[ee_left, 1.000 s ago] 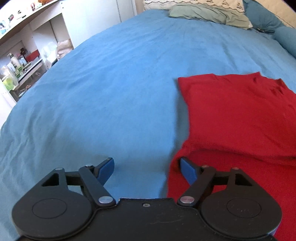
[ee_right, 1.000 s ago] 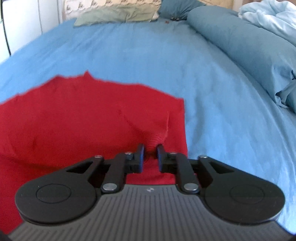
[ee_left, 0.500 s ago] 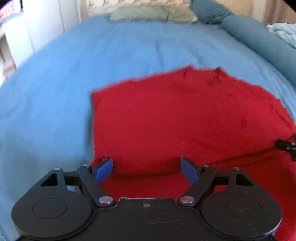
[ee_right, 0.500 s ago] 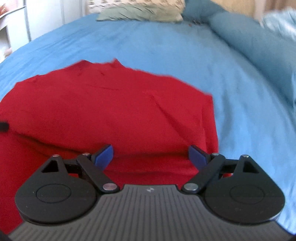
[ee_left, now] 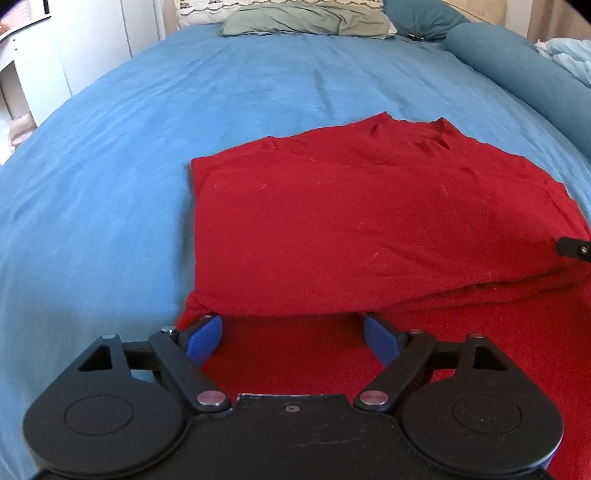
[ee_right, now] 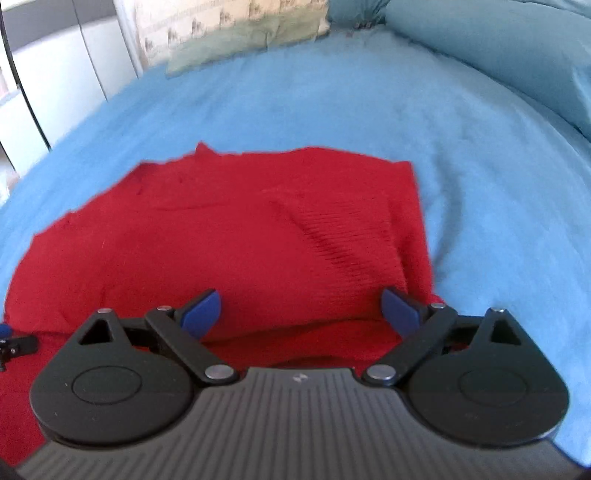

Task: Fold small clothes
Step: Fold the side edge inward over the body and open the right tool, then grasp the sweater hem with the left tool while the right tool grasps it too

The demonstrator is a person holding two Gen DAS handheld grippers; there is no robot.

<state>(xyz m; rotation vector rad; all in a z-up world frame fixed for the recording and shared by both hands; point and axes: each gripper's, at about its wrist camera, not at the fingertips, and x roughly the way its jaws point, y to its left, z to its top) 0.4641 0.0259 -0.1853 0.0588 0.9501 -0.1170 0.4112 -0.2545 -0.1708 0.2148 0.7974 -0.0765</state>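
Note:
A red knit garment (ee_left: 369,221) lies on the blue bedspread (ee_left: 110,166), its far part folded back over the near part. It fills the middle of the right wrist view (ee_right: 221,251) too. My left gripper (ee_left: 293,338) is open and empty, low over the garment's near left part, just before the fold edge. My right gripper (ee_right: 301,310) is open and empty, over the near right part by the garment's right edge. The tip of the right gripper (ee_left: 574,249) shows at the right edge of the left wrist view.
Pillows (ee_left: 306,18) lie at the head of the bed. A rolled teal duvet (ee_left: 517,74) runs along the right side. White cupboards (ee_left: 55,55) stand to the left of the bed.
The right gripper was shut on the garment's edge a second ago and has opened, letting go. The left gripper has swung right from the bare bedspread to over the garment's left part.

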